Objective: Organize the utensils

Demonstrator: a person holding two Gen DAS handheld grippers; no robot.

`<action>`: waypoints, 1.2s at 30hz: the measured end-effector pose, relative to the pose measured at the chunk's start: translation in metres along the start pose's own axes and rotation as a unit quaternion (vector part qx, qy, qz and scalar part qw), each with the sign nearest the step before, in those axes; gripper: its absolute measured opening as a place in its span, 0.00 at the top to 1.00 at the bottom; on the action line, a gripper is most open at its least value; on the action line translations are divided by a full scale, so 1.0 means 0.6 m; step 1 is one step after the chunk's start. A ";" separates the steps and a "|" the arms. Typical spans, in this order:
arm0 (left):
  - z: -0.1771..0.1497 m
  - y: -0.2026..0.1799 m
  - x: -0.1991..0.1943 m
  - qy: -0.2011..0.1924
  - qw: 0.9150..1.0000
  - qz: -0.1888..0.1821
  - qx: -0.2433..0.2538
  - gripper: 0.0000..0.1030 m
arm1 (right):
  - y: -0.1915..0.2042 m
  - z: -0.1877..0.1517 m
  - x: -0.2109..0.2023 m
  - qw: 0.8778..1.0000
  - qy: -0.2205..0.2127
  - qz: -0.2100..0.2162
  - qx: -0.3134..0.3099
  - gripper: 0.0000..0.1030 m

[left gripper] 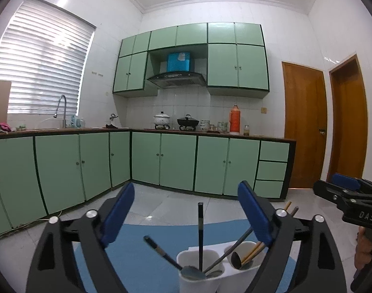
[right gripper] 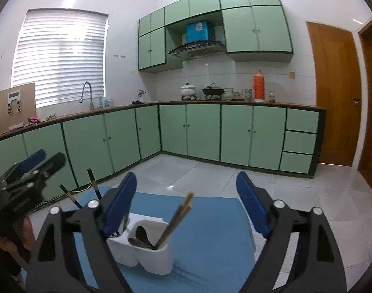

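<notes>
Blue mat [right gripper: 210, 219] covers the tabletop at lower centre, bare but for the white holder [right gripper: 147, 249]. Chopsticks [right gripper: 178, 217] and spoons [left gripper: 193, 272] already stand in its cups, so sorting looks finished. Left claw [left gripper: 186, 217] and right claw [right gripper: 188, 205] gape empty.

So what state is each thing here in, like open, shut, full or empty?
Left gripper: open, holding nothing.
Right gripper: open, holding nothing.
White utensil holder: upright on the blue mat, spoons and chopsticks in it.
Cabinet doors: shut.
Wooden door: shut.
Window blind: lowered.
</notes>
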State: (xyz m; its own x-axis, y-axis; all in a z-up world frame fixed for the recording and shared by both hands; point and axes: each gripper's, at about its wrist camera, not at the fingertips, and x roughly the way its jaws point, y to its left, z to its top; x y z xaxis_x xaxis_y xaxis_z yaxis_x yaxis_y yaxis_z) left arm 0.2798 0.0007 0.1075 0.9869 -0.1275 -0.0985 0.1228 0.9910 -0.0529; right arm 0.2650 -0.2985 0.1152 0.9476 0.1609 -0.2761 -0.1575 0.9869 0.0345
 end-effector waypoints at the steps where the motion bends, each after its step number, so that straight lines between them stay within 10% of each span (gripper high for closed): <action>1: -0.001 0.003 -0.008 -0.001 1.000 0.002 -0.002 0.13 | -0.003 -0.007 -0.005 1.000 0.002 -0.001 0.002 0.14; 36: -0.207 -0.009 -0.246 0.177 0.984 0.023 -0.011 0.07 | 0.072 -0.260 -0.215 0.994 0.111 0.006 -0.014 0.07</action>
State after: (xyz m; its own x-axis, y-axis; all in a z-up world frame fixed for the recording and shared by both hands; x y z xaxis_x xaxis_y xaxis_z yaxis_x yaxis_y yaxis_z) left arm 0.1203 0.0090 -0.0010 0.8925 -0.0928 -0.4415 0.0735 0.9954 -0.0607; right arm 0.0925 -0.2784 0.0022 0.8608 0.1637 -0.4819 -0.1797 0.9836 0.0132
